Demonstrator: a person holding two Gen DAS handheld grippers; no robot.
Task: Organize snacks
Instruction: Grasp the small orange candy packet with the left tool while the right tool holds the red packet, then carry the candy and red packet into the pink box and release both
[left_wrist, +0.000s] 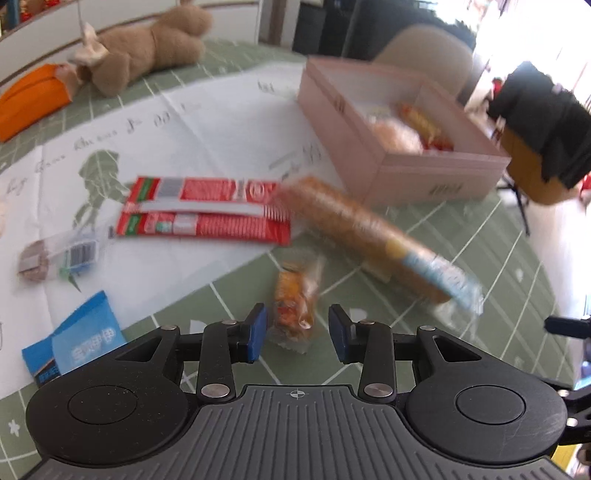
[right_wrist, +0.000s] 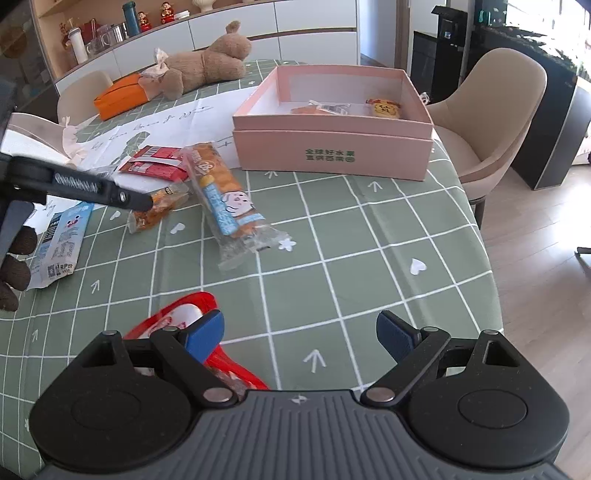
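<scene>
A small orange snack packet (left_wrist: 295, 306) lies on the green checked tablecloth between the blue pads of my left gripper (left_wrist: 298, 332). The pads stand a little apart from it on both sides, so this gripper is open. In the right wrist view, one of its fingers (right_wrist: 136, 201) reaches the same packet (right_wrist: 159, 210). My right gripper (right_wrist: 299, 332) is wide open over bare cloth, its left pad above a red packet (right_wrist: 184, 317). The open pink box (left_wrist: 406, 170) (right_wrist: 332, 147) holds several snacks. A long biscuit pack (left_wrist: 369, 236) (right_wrist: 225, 199) lies between box and packet.
Red packets (left_wrist: 207, 210) (right_wrist: 155, 162), a blue packet (left_wrist: 81, 339) (right_wrist: 62, 243) and a clear-wrapped brown snack (left_wrist: 48, 258) lie to the left on a white paper sheet (left_wrist: 192, 122). A plush toy (right_wrist: 207, 66) and an orange pouch (right_wrist: 118, 94) lie at the back. A beige chair (right_wrist: 495, 118) stands beyond the table's right edge.
</scene>
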